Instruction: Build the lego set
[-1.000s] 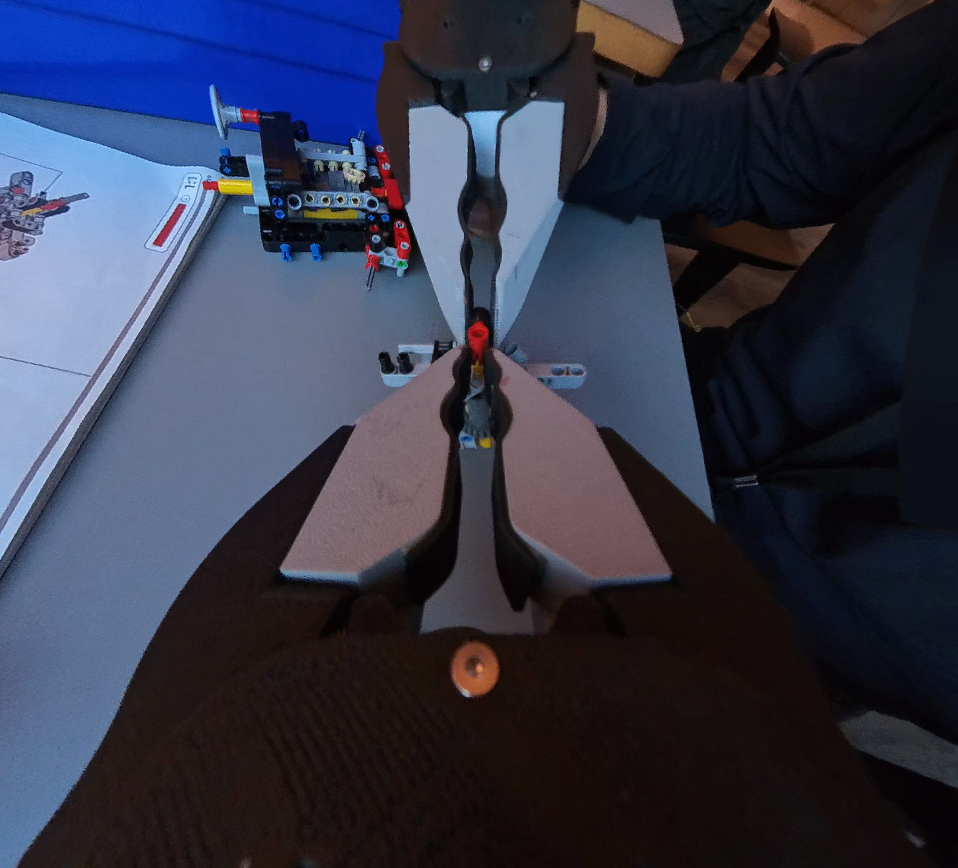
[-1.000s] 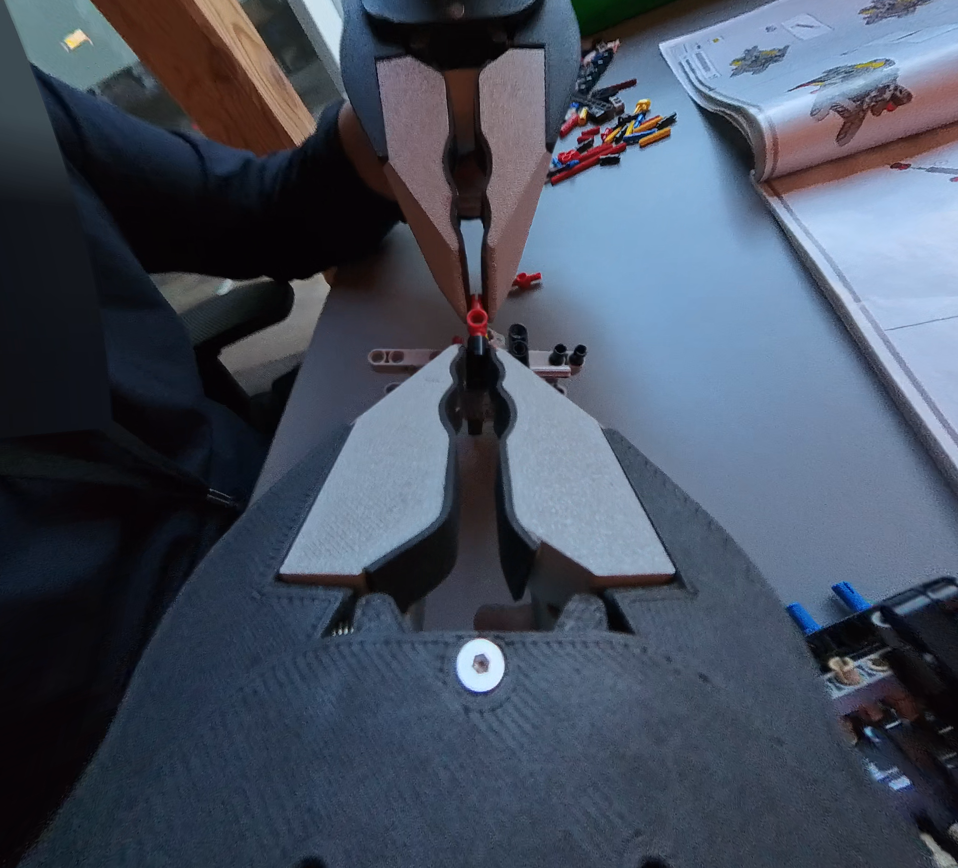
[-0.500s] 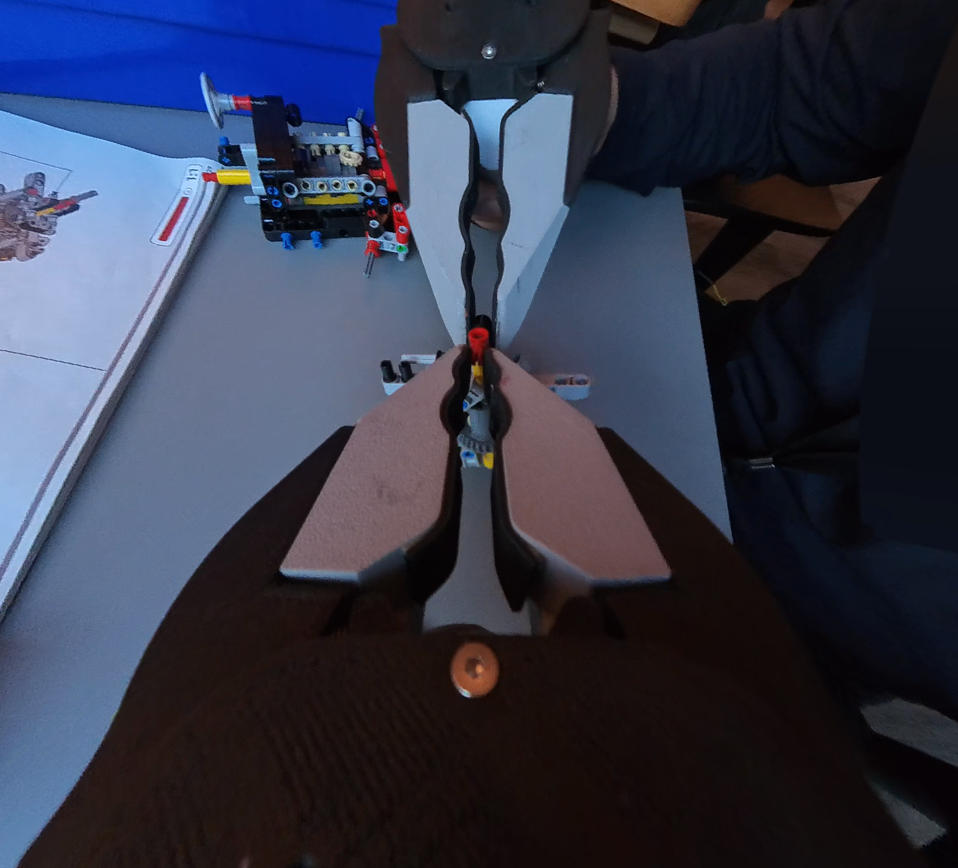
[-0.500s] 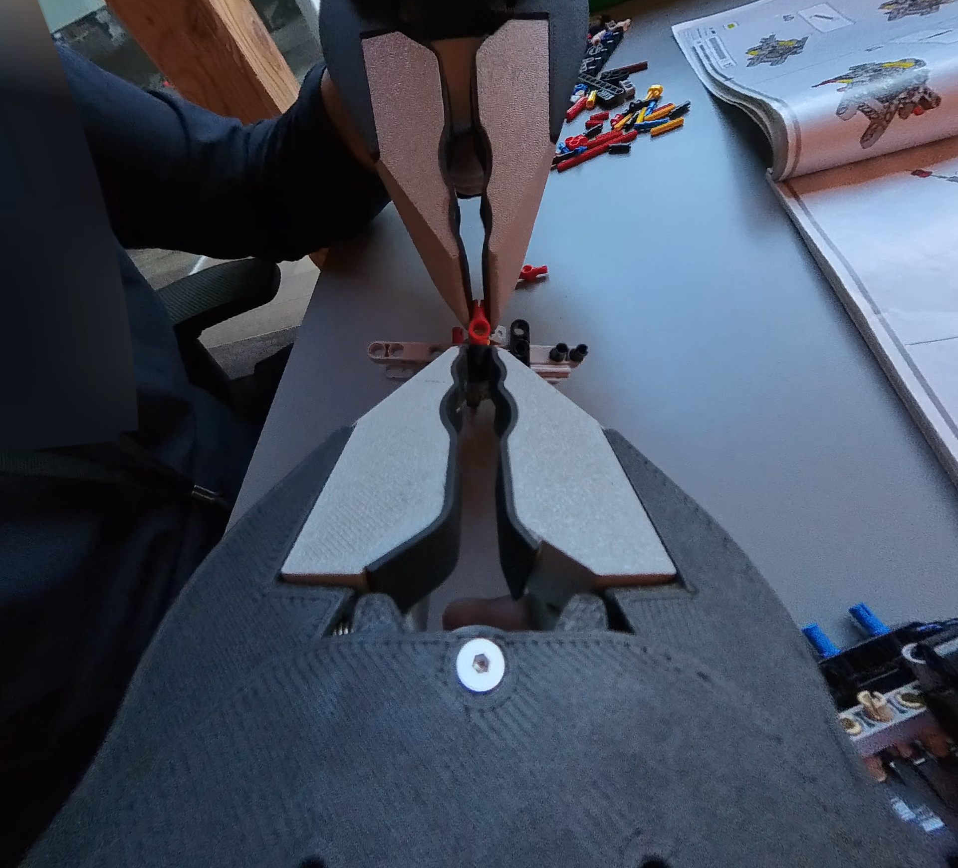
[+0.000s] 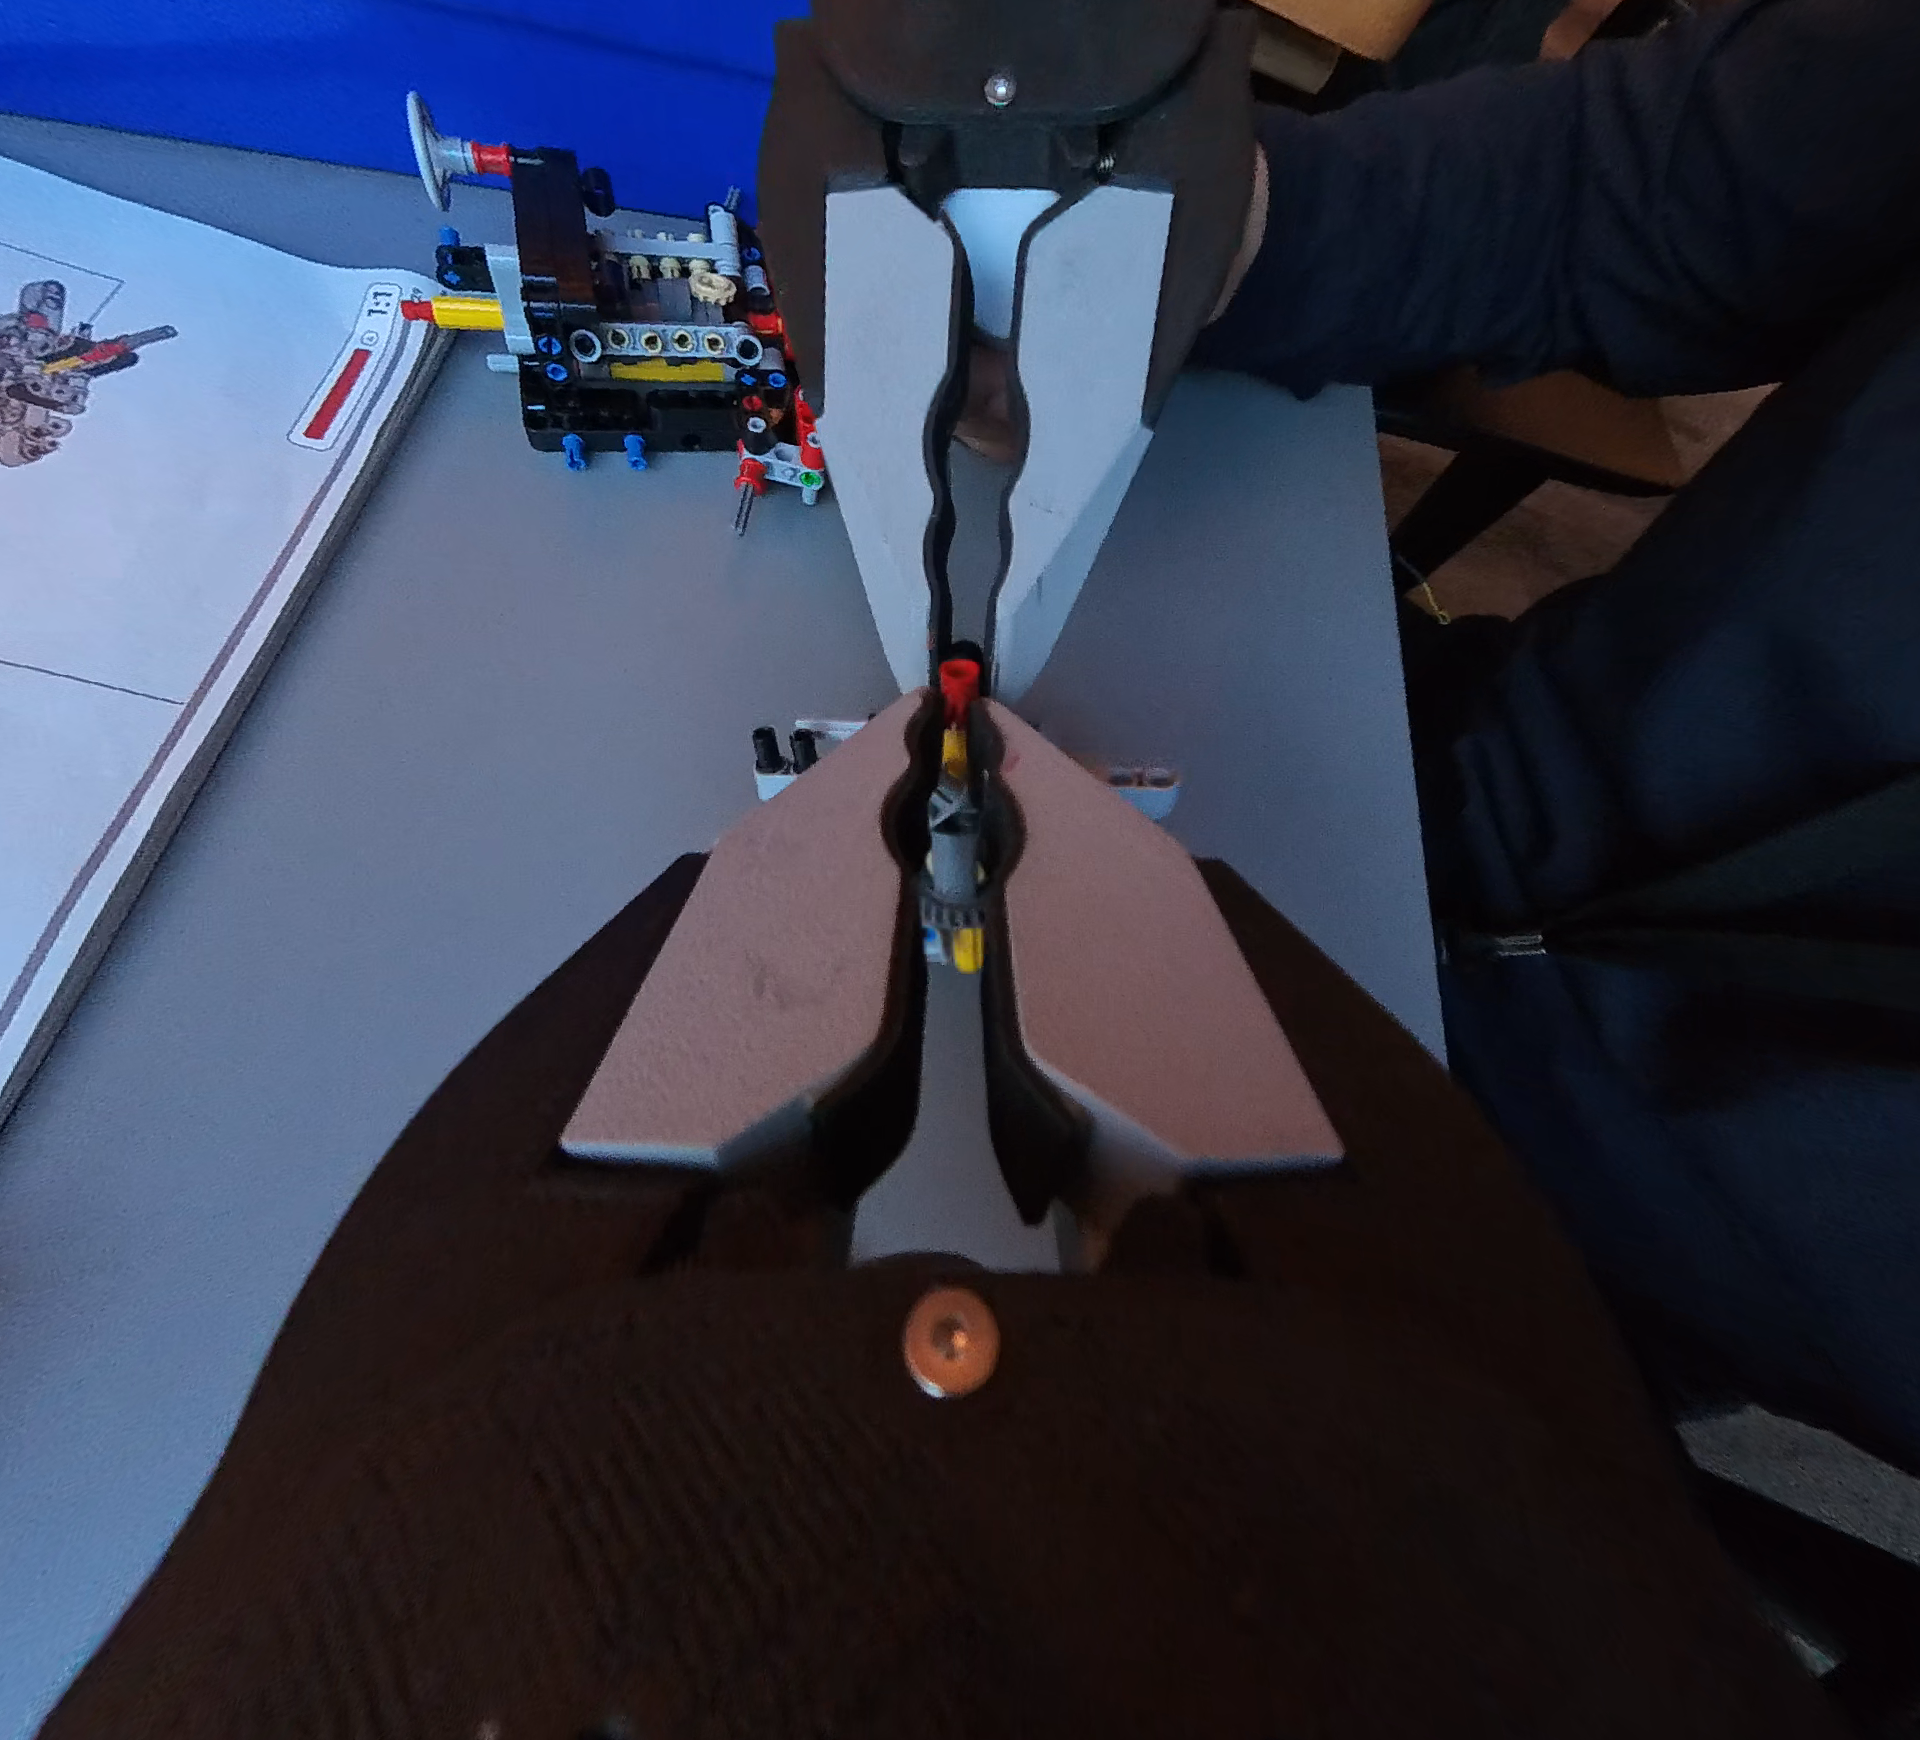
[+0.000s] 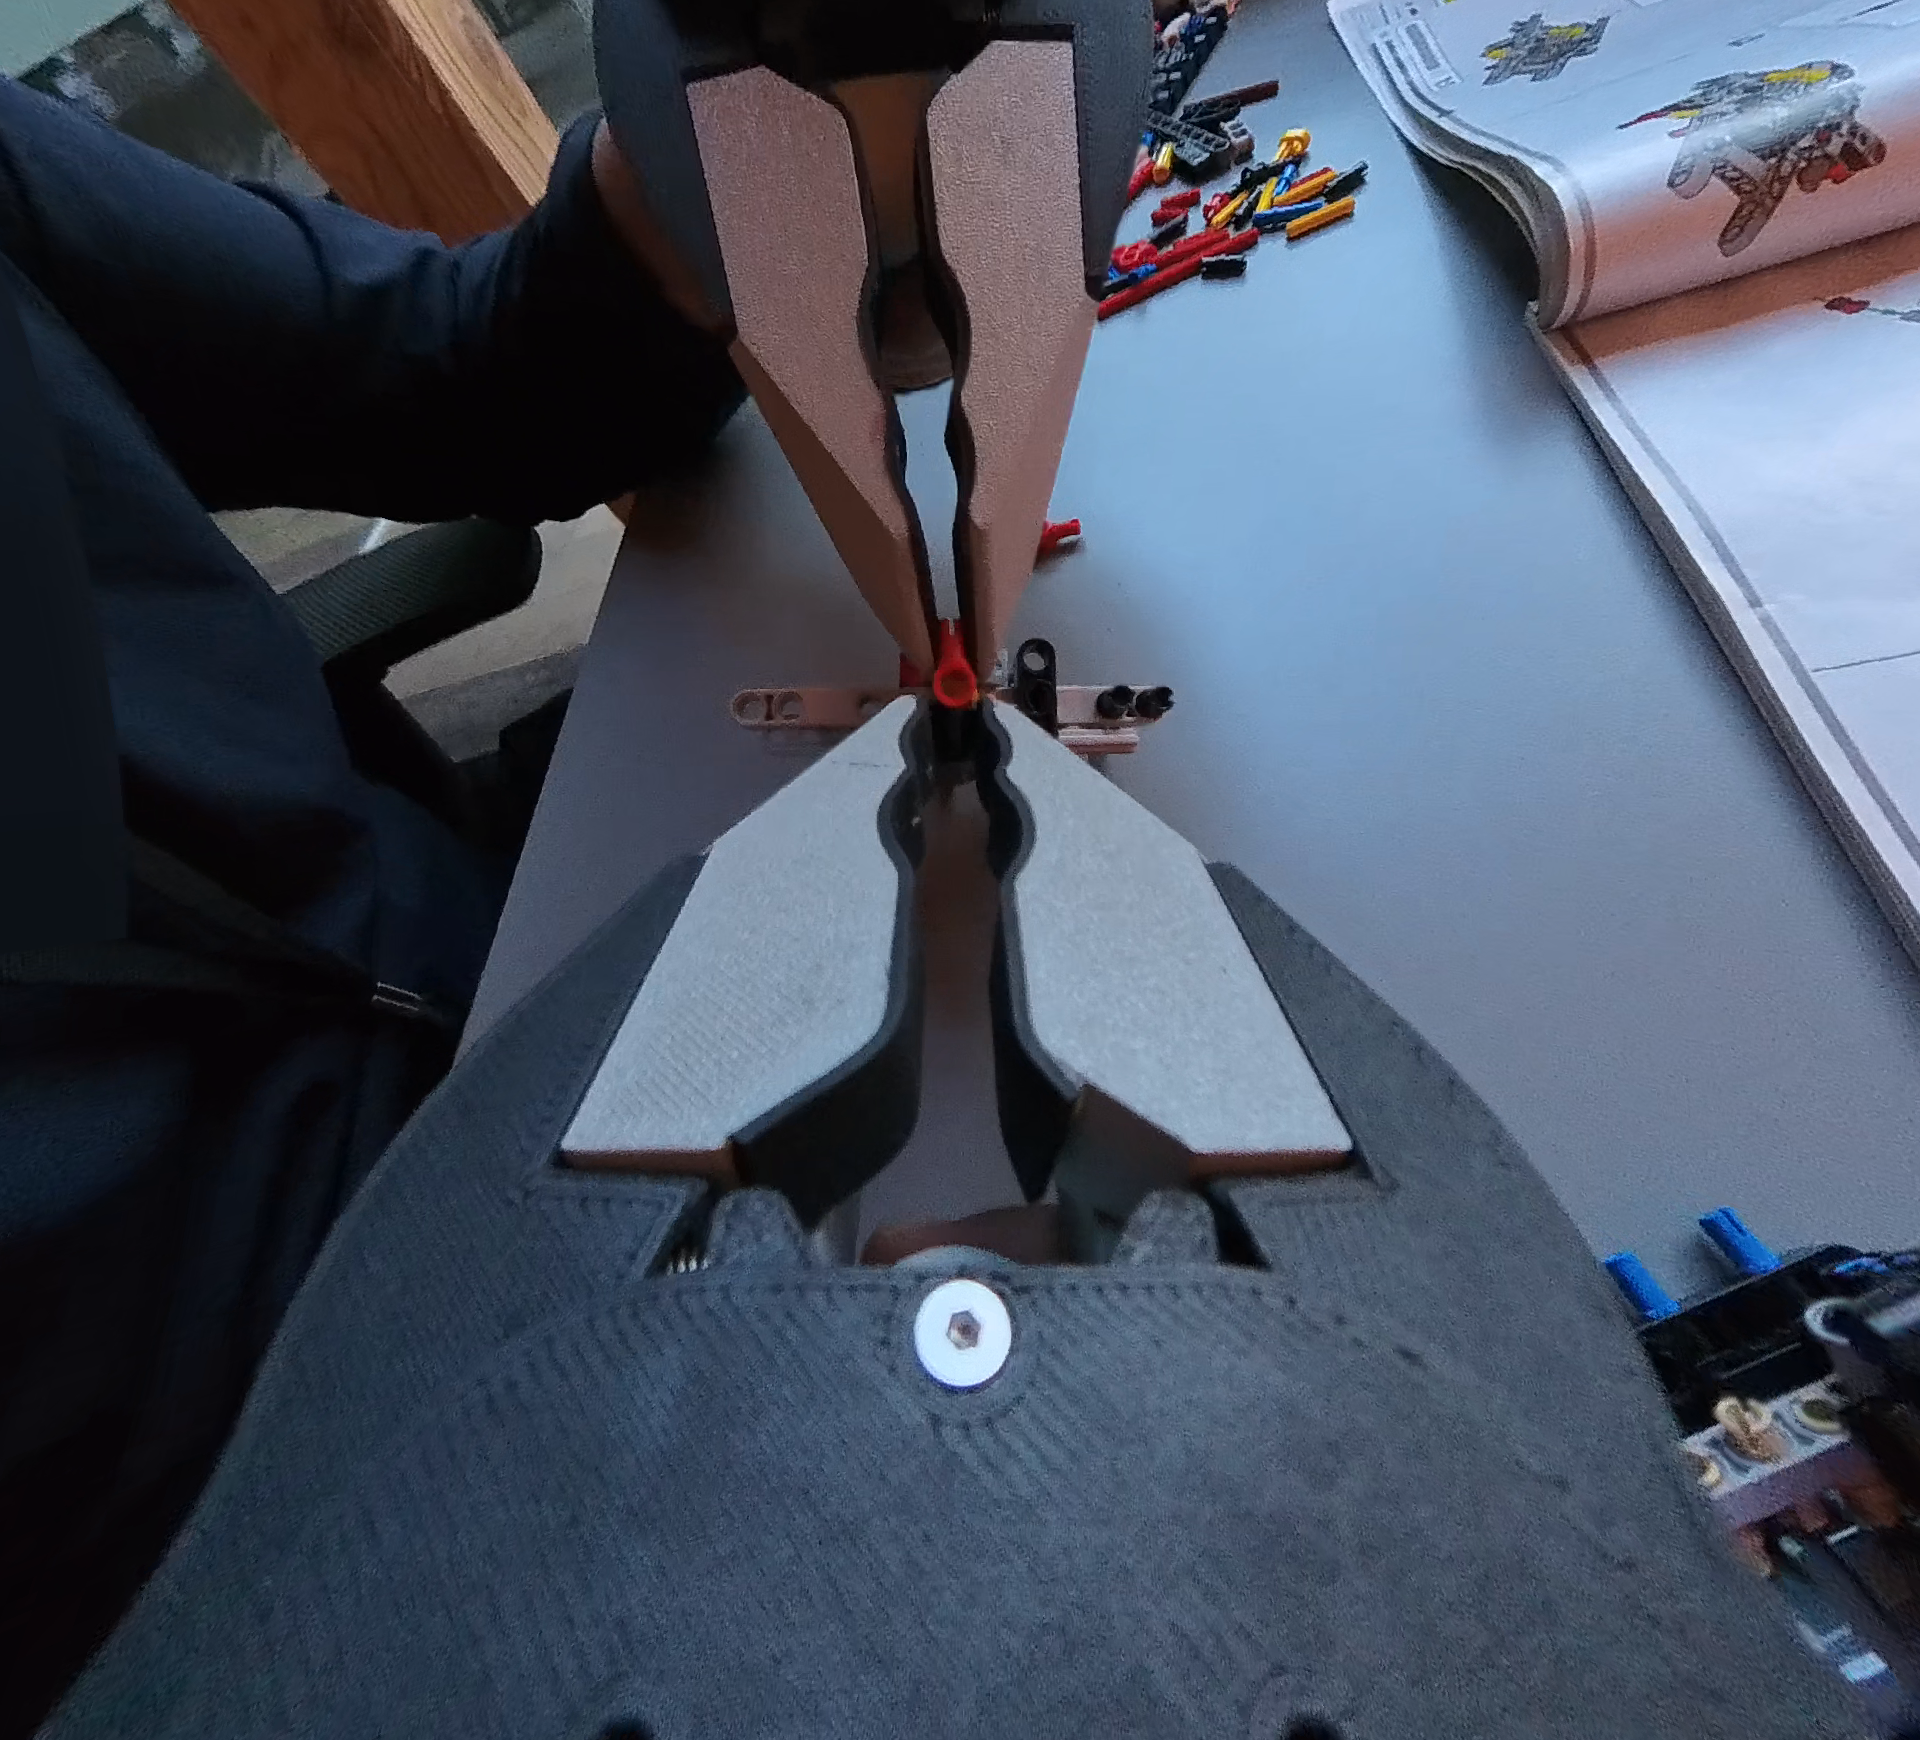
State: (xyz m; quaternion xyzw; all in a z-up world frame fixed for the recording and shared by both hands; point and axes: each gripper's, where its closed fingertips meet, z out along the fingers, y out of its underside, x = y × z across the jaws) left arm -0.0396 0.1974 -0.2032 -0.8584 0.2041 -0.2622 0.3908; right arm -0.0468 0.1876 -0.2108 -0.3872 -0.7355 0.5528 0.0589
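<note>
The two grippers meet tip to tip above the grey table, close to its near edge by the person's dark sleeve. The left gripper is clamped on a red pin. The right gripper pinches a black connector narrowly against it. Bare tabletop lies toward the open manual and the half-built model.

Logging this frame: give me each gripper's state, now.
Left gripper: shut on a red-tipped yellow and grey axle assembly.
Right gripper: shut on a small black piece.
</note>
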